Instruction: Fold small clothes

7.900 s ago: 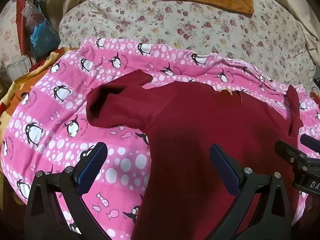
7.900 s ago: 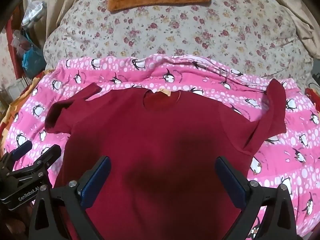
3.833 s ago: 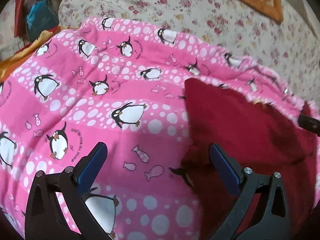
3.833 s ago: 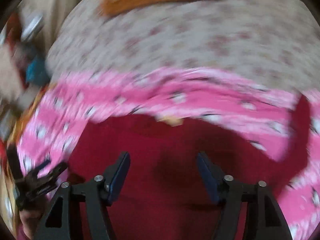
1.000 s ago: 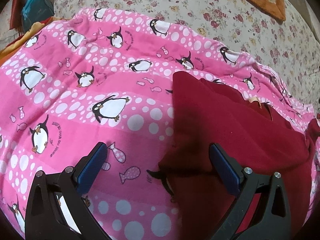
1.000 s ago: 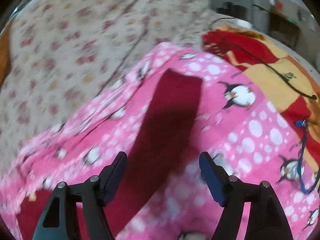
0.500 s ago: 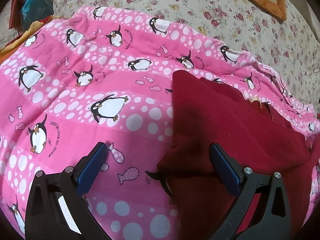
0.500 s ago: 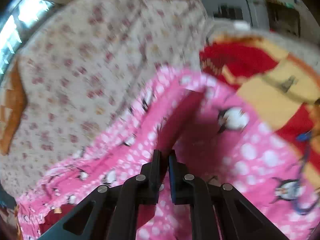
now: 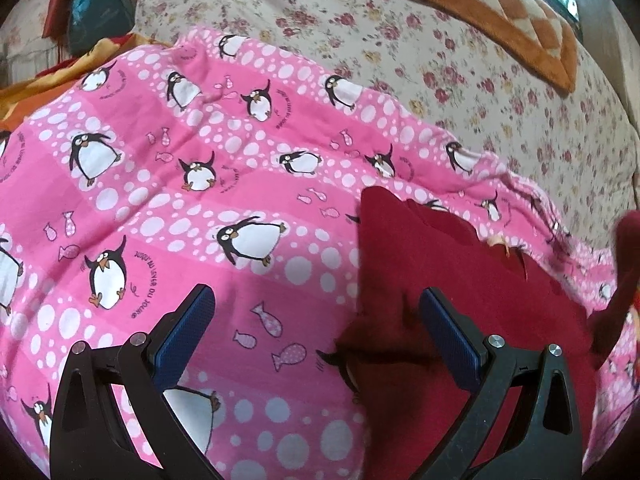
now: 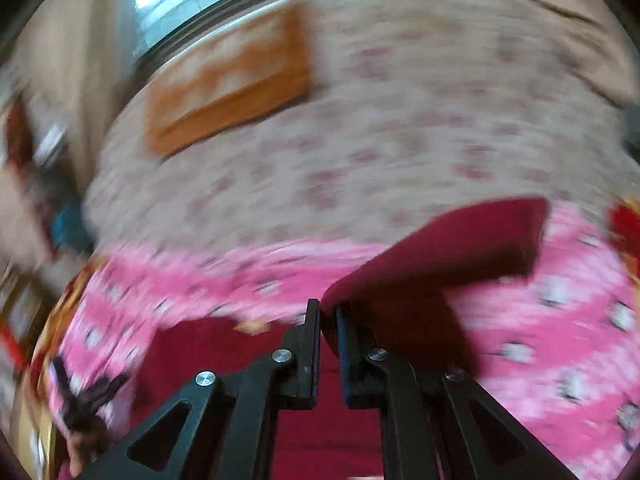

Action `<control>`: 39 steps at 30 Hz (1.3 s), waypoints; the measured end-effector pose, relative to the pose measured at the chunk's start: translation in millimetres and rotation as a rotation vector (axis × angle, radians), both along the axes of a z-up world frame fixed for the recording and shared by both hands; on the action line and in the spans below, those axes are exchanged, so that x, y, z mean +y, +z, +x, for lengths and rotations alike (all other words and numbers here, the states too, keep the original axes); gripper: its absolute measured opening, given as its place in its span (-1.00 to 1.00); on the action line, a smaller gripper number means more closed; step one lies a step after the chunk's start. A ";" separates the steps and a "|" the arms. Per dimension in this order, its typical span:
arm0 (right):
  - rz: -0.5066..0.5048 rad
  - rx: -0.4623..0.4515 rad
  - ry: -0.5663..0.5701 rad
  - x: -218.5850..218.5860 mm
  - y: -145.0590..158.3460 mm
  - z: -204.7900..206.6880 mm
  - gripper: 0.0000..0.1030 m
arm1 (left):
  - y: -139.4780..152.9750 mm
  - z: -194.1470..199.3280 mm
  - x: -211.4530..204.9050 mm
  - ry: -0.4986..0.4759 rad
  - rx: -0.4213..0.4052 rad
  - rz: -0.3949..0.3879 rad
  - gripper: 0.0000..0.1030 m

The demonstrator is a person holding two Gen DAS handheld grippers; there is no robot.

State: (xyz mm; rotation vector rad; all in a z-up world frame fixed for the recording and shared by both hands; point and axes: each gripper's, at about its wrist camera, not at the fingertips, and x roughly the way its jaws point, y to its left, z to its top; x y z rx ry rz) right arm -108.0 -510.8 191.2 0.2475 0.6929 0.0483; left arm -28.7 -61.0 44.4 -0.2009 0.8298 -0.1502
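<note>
Presently, the dark red shirt (image 9: pixel 472 280) lay on the pink penguin blanket (image 9: pixel 180 200), on its right-hand part, with its left side already folded inward. The left tongs (image 9: pixel 316 332) stood released, jaws wide apart, hovering over the blanket at the shirt's folded left edge and grasping nothing. The right tongs (image 10: pixel 328 316) were clenched on the right sleeve (image 10: pixel 460 240), which was raised clear of the blanket; that view was motion-blurred. Beyond the blanket lay a floral quilt (image 9: pixel 400 40). The step in hand appeared to be the right-sleeve fold. The next move would probably call for carrying the sleeve across the shirt's body, laying it flat, then releasing.
</note>
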 end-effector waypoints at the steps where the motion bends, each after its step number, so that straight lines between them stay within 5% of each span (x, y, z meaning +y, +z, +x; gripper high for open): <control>1: -0.005 0.009 0.055 24.2 -6.2 8.0 -0.87 | -0.3 1.1 1.9 0.003 0.004 -0.013 0.98; 5: 0.004 0.057 0.265 128.7 -51.9 33.0 -0.87 | -1.6 3.9 4.4 0.004 0.015 -0.026 0.98; 8: -0.003 0.207 0.372 188.8 -111.2 55.0 -0.84 | 0.6 4.2 6.9 0.006 0.010 -0.040 0.98; 10: -0.002 0.316 0.385 203.5 -141.5 58.1 -0.65 | 2.7 3.9 8.5 0.003 0.002 -0.060 0.98; 12: 0.019 0.335 0.394 200.0 -146.4 49.4 -0.24 | 5.1 2.7 6.2 -0.007 -0.012 -0.077 0.98; 20: 0.008 0.260 0.262 105.1 -99.8 -0.8 -0.04 | 24.0 -8.6 -34.0 -0.146 0.004 -0.111 0.98; 23: 0.027 0.272 0.195 69.7 -100.0 -23.8 0.08 | 27.7 1.1 -65.0 -0.234 0.075 -0.183 0.98; 26: 0.047 0.260 0.142 35.8 -98.5 -47.8 0.11 | 22.0 20.0 -98.7 -0.252 0.128 -0.174 0.95; 30: 0.130 0.238 0.089 2.5 -100.9 -73.7 0.17 | -4.6 43.8 -143.0 -0.268 0.235 -0.143 0.78; 35: 0.157 0.238 0.080 -9.7 -109.5 -87.3 0.18 | -13.2 67.5 -177.6 -0.211 0.224 -0.128 0.51; 37: 0.172 0.237 0.075 -13.6 -112.6 -88.9 0.18 | -14.9 71.5 -186.7 -0.213 0.214 -0.120 0.11; 38: 0.179 0.237 0.069 -16.2 -114.7 -89.9 0.18 | -17.1 74.2 -193.7 -0.218 0.216 -0.089 -0.38; 39: 0.183 0.237 0.065 -17.2 -116.0 -89.4 0.18 | -18.2 76.0 -198.3 -0.224 0.217 -0.074 -0.58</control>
